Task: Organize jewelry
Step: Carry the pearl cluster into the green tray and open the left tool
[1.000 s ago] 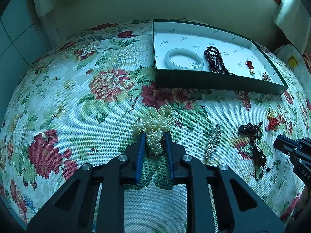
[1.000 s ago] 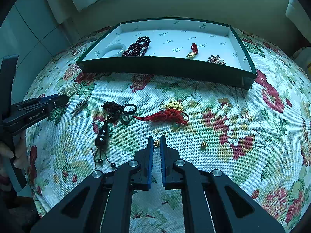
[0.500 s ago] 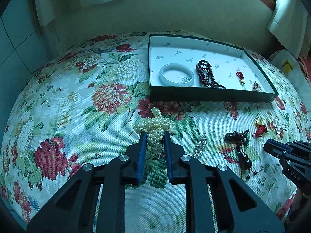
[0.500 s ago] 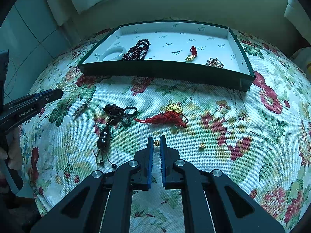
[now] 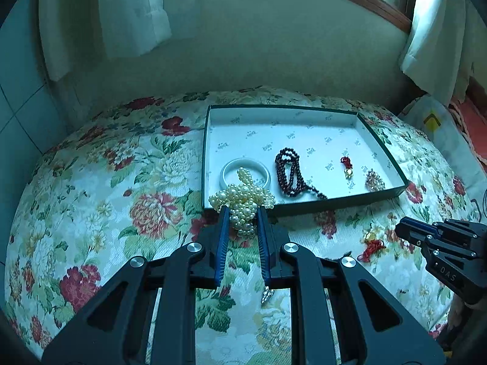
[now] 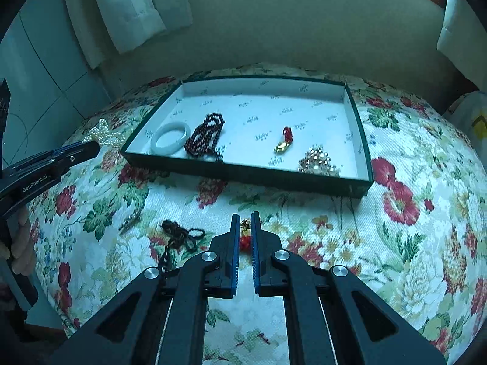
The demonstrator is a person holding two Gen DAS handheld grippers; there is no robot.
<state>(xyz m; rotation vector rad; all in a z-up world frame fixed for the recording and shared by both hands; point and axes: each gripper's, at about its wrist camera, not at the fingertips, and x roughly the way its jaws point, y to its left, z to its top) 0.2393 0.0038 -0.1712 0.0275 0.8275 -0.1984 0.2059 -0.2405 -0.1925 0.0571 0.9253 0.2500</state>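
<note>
The left gripper (image 5: 242, 213) is gripping the pearl piece (image 5: 243, 200) between its blue pads, carrying it clear of the floral cloth (image 5: 91, 182) just before the near left corner of the green tray (image 5: 304, 208). The right gripper (image 6: 244, 222) is hanging over the red knotted charm (image 6: 245, 241), its jaws narrowly parted and not touching it.

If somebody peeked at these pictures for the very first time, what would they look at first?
Probably the creamy white pearl cluster pinched in the left gripper, held up near the shallow dark green box with white lining. Next, the bright flowery red and green tablecloth, and the white bangle beside the dark red bead string inside the box.
</note>
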